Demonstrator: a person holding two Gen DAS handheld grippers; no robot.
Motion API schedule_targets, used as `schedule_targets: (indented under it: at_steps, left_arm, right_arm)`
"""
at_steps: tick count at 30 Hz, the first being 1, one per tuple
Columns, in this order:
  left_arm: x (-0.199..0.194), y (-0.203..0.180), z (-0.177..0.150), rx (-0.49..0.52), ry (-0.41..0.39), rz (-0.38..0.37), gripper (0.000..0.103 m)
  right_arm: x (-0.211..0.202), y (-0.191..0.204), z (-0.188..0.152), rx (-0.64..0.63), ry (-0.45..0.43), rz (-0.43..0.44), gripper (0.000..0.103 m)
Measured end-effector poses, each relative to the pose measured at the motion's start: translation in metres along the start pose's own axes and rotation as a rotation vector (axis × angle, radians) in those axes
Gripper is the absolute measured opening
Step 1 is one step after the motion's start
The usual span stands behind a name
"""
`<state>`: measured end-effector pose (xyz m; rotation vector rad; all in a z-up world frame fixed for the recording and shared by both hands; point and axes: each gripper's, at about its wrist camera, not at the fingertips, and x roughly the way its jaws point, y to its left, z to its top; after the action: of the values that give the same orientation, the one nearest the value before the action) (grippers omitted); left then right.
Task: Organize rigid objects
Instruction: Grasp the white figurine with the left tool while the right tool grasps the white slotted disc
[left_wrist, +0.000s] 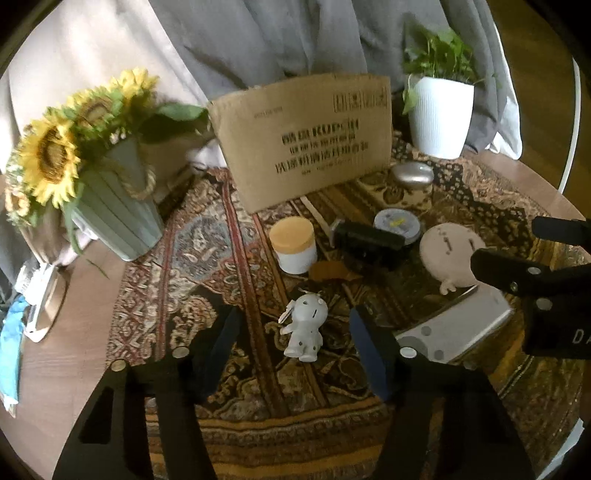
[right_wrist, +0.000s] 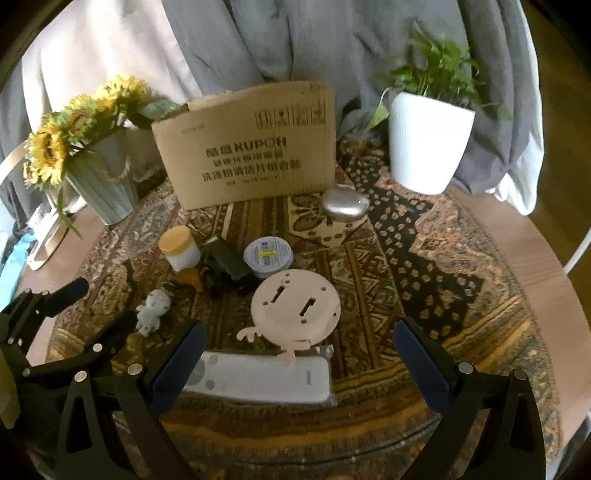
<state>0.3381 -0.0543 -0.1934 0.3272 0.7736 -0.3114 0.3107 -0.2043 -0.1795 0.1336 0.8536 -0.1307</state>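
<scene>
Sunflower pot (right_wrist: 101, 184): 10 o'clock on the counter (right_wrist: 535, 280), upright.
Left hand-held gripper (left_wrist: 295, 332): jaws spread wide, nothing held; white figurine (left_wrist: 304, 328) stands between them.
Jar (right_wrist: 180, 248): yellow lid, 11 o'clock of the figurine.
Cardboard box (right_wrist: 247, 147): 12 o'clock, standing.
Round disc (right_wrist: 295, 306): centre of the rug (right_wrist: 424, 295), overlapping the white flat device (right_wrist: 258, 380).
Right hand-held gripper (right_wrist: 299, 354): jaws apart, empty, over the device.
White planter (right_wrist: 424, 144): 2 o'clock.

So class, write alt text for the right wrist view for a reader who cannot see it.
The open right gripper hovers over a white rectangular device on a patterned rug, with a round cream character-shaped plate overlapping the device's far edge. Behind stand a brown cardboard box, sunflowers and a white potted plant.
</scene>
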Motion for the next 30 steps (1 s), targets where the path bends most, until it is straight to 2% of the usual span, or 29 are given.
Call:
schedule_targets:
  at_steps: [6, 17, 23, 27, 30]
  left_arm:
    - [0.023, 0.002, 0.003, -0.013, 0.030, -0.035, 0.055]
    - [0.052, 0.001, -0.001, -0.036, 0.106, -0.085, 0.038]
    - [0.058, 0.000, -0.001, -0.050, 0.112, -0.091, 0.033]
    - [0.059, 0.001, 0.000, -0.077, 0.106, -0.100, 0.028]
    - [0.059, 0.001, 0.001, -0.097, 0.107, -0.104, 0.027]
  right_arm:
    - [0.025, -0.003, 0.005, 0.020, 0.019, 0.018, 0.102]
    - [0.059, -0.005, 0.007, 0.028, 0.075, 0.030, 0.099]
    - [0.071, -0.006, 0.007, 0.030, 0.096, 0.041, 0.090]
    - [0.078, -0.006, 0.008, 0.042, 0.112, 0.067, 0.077]
    - [0.078, -0.004, 0.007, 0.033, 0.111, 0.080, 0.075]
